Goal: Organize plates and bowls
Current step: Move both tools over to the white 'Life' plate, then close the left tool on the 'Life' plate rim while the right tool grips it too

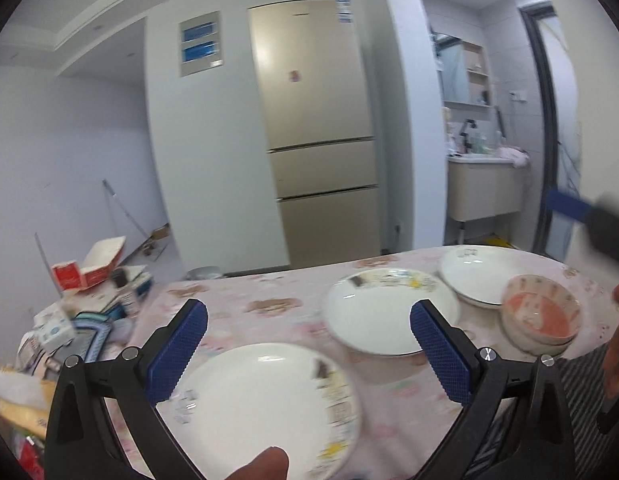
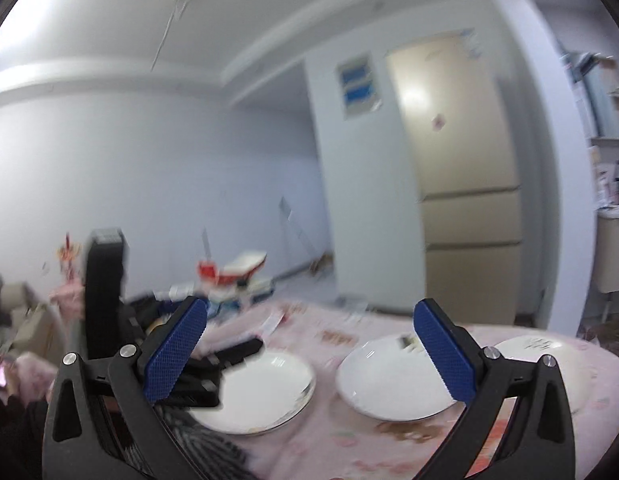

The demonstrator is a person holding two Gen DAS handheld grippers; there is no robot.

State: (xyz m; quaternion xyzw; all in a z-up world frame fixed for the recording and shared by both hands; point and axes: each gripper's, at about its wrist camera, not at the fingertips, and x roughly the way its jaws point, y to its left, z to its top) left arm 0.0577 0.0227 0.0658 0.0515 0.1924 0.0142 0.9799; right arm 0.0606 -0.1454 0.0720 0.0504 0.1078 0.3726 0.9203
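— Starting at the left gripper: how did it stand?

— Its blue-padded fingers were spread wide apart with nothing between them. It hung above the near plate, a white one with a patterned rim, which lay low in the middle of the left wrist view on the table under its pink printed cloth. A fingertip showed at the bottom edge.

— And beyond that plate?

— A second white plate sat just right of centre, and a third plate lay behind it to the right, their rims overlapping in the frame; whether they touched, I could not tell. At the right stood the pink bowls, one nested in another, close against the third plate.

— The right gripper?

— Also wide open and empty, held over the table. In its view the near plate lay left of centre, with the black body of the left gripper beside its left rim. The second plate lay to the right, and the third plate peeked out behind the right finger. Much of that view was blurred.

— Farther out?

— A beige fridge stood against the wall, upper middle, and a heap of boxes and papers lay at the table's left end.
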